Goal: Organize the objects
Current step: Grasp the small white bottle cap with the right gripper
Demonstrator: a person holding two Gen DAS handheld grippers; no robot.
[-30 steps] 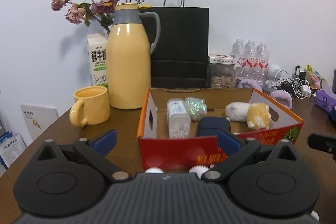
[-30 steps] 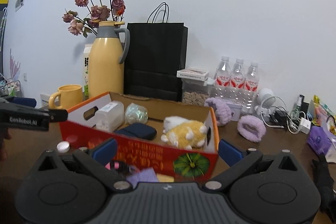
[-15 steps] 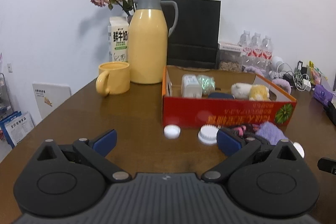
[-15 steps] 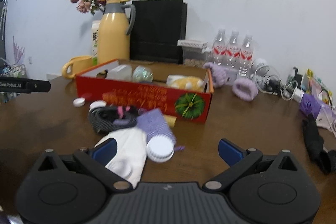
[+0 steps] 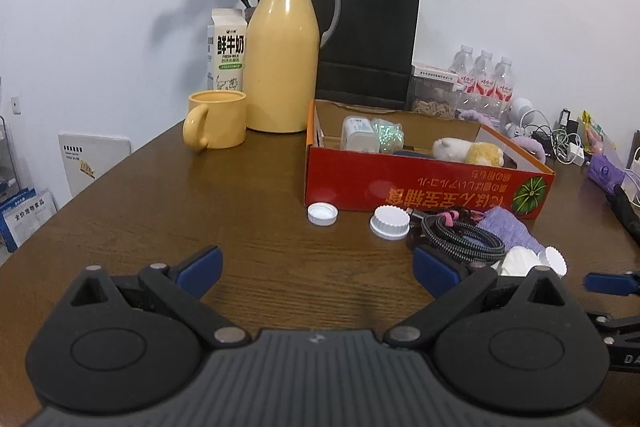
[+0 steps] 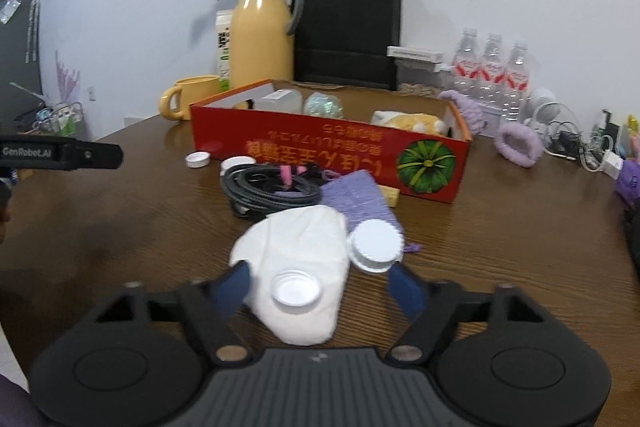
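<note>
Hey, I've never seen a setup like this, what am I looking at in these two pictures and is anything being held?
No robot here: a person carries a two-finger gripper in each hand, with a fisheye camera looking out along its blue-tipped fingers. One picture comes from the left gripper, open over bare wooden table. The other comes from the right gripper, whose jaws have just been closing around a white cloth with a small white lid on it; they straddle it but no grip shows. Farther back lie a dark coiled cable, more white lids and a red cardboard box already holding a plush toy.
</note>
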